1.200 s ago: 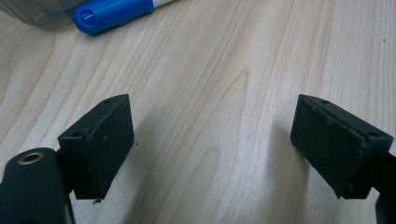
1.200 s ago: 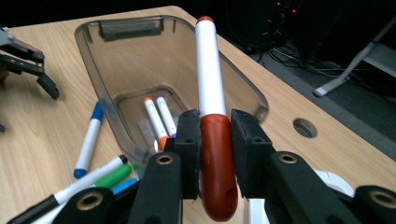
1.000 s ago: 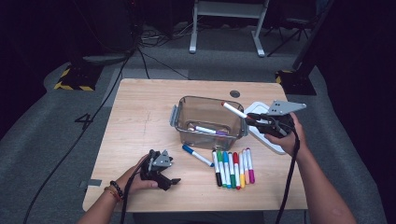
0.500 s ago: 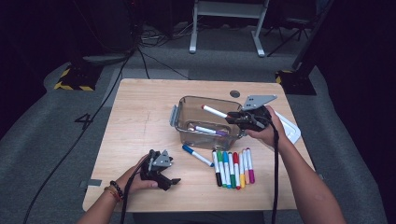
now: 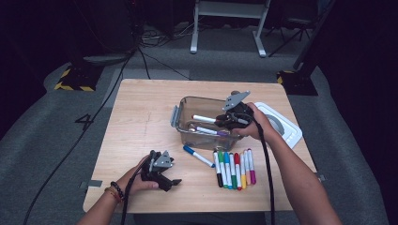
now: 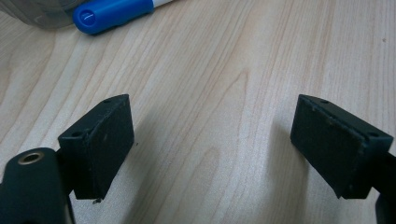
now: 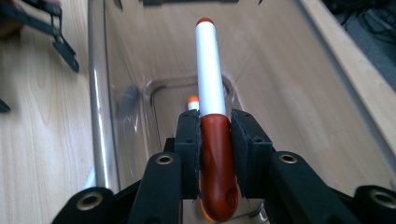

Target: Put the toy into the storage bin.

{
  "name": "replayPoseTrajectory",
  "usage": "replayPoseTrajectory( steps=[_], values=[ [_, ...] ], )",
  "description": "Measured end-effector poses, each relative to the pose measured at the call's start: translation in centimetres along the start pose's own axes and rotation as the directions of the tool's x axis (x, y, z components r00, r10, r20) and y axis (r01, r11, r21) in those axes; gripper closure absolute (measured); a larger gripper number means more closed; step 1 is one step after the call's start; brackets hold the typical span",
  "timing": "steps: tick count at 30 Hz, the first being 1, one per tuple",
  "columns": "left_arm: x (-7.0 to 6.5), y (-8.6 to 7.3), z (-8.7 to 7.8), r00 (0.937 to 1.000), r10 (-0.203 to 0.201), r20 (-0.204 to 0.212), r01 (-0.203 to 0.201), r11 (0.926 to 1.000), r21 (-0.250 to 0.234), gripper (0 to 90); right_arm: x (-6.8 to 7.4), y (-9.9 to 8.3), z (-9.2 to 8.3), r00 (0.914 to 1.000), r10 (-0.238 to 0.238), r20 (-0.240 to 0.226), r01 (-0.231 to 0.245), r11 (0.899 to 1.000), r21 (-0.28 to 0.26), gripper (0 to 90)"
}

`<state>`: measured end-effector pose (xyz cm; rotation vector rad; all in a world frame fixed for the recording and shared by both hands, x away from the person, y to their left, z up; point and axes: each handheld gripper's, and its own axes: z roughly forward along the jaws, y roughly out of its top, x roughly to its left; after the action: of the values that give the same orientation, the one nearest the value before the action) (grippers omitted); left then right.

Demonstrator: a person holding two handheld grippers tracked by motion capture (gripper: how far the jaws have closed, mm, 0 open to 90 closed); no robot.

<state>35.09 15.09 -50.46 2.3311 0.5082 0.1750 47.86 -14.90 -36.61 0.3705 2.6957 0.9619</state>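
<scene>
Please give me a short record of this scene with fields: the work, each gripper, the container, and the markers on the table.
work: putting markers into a clear plastic box
right gripper: shut on an orange-capped marker, held over the box
left gripper: jaws apart, nothing between them, resting low over the wooden table
box contents: at least two markers
loose on table: a blue-capped marker, a row of six markers
box lid: white, right of the box

blue marker (image 6: 113, 12) cut off by frame edge
</scene>
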Motion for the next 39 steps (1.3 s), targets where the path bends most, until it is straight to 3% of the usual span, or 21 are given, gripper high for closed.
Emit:
replayPoseTrajectory(
  steps=[9,19,26,34,37,39],
  values=[
    [0.0,0.0,0.0,1.0000,0.000,0.000,0.000,1.0000,0.000,13.8,0.0,0.0,2.1,0.9951,-0.036,-0.092,0.047,0.992,0.117,73.6],
    [0.0,0.0,0.0,1.0000,0.000,0.000,0.000,1.0000,0.000,13.8,0.2,-0.3,2.9,0.9871,-0.057,-0.149,0.086,0.977,0.195,73.6],
    [0.0,0.0,0.0,1.0000,0.000,0.000,0.000,1.0000,0.000,13.8,0.0,-0.5,3.0,0.9899,-0.042,-0.136,0.071,0.973,0.219,73.3],
    [0.0,0.0,0.0,1.0000,0.000,0.000,0.000,1.0000,0.000,13.8,-0.3,-0.6,2.9,0.9948,-0.023,-0.099,0.044,0.976,0.215,63.3],
    [0.0,0.0,0.0,1.0000,0.001,0.000,-0.001,1.0000,0.000,13.8,-0.3,-0.6,2.7,0.9957,-0.013,-0.092,0.031,0.979,0.202,61.4],
    [0.0,0.0,0.0,1.0000,0.001,0.000,-0.001,1.0000,0.000,13.8,-0.5,-0.8,2.1,0.9967,-0.010,-0.080,0.023,0.986,0.166,59.3]
  ],
)
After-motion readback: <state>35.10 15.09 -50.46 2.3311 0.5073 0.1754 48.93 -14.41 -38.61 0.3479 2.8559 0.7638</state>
